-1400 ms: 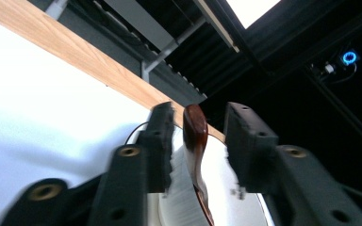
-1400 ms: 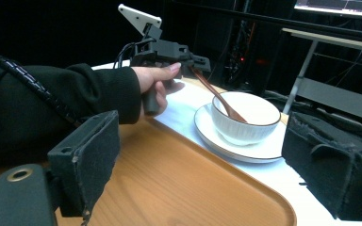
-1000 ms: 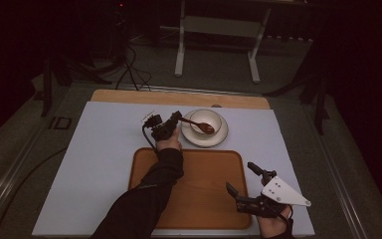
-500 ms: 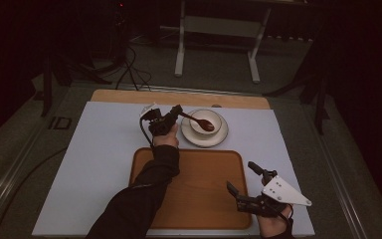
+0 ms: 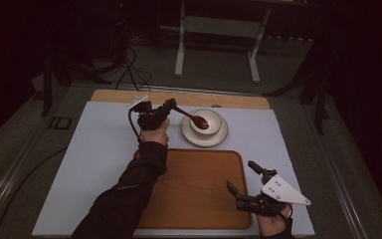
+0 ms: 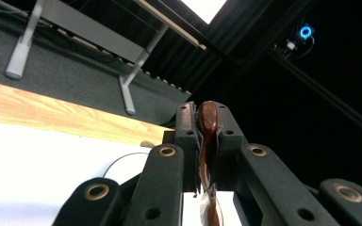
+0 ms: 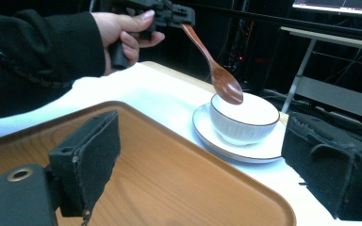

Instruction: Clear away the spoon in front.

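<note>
My left gripper [image 5: 168,106] is shut on the handle of a brown wooden spoon [image 5: 193,118]. The spoon slants down to the right, and its scoop hangs just over a white bowl [image 5: 212,119] on a white saucer [image 5: 204,139]. In the left gripper view the jaws pinch the spoon handle [image 6: 209,118]. The right gripper view shows the spoon [image 7: 217,66] above the bowl [image 7: 245,122] and the left gripper [image 7: 169,13] in a hand. My right gripper [image 5: 239,174] rests open over the right end of a wooden tray [image 5: 189,184], with nothing between its pads [image 7: 90,149].
A white mat [image 5: 99,149] covers the wooden table [image 5: 129,95]. The tray [image 7: 169,179] lies in front of the saucer [image 7: 259,153]. A dark-sleeved forearm [image 5: 129,194] crosses the tray's left part. A metal stand [image 5: 219,30] is on the floor beyond the table.
The left gripper has risen and drawn slightly left with the spoon, lifting its scoop up from the bowl. The right gripper has stayed where it was.
</note>
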`<state>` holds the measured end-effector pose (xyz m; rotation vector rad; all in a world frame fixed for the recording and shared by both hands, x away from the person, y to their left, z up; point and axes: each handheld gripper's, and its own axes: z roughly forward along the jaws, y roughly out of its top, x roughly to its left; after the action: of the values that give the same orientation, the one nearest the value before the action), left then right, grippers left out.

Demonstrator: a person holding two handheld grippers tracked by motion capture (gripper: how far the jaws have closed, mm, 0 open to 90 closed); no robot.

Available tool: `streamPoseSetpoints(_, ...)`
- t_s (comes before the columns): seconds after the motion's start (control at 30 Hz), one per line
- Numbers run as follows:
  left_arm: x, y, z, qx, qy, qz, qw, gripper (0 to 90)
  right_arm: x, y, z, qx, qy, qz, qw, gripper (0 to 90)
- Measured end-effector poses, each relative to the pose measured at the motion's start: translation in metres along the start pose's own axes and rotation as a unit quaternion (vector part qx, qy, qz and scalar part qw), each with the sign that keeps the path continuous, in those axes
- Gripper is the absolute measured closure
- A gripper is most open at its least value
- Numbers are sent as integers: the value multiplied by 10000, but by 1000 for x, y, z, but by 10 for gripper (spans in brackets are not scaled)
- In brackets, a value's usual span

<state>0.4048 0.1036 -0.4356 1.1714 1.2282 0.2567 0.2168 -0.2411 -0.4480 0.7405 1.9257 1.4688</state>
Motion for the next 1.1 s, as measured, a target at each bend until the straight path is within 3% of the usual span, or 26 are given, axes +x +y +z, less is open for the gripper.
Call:
streamPoseSetpoints(0.23, -2, 17, -18, 223, -225, 289, 9991, 839, 1, 1, -1, -2, -76, -7, 10000, 121)
streamPoseSetpoints(0.5, -5, 31, -38, 398, -493, 583, 9963, 840, 1, 2, 0, -11, -49, 27, 10000, 121)
streamPoseSetpoints(0.67, -4, 37, -50, 566, -640, 796, 9932, 839, 2, 2, 0, -7, -66, 15, 10000, 121)
streamPoseSetpoints(0.87, -1, 42, -62, 845, -822, 1000, 9880, 839, 2, 2, 0, -5, -48, 20, 10000, 121)
streamPoseSetpoints(1.03, 3, 43, -71, 1120, -1052, 1197, 9808, 839, 3, 2, 1, 5, -49, 26, 10000, 121)
streamPoseSetpoints(1.1, 4, 43, -75, 1240, -1220, 1276, 9764, 839, 3, 2, 1, 9, -40, 35, 10000, 121)
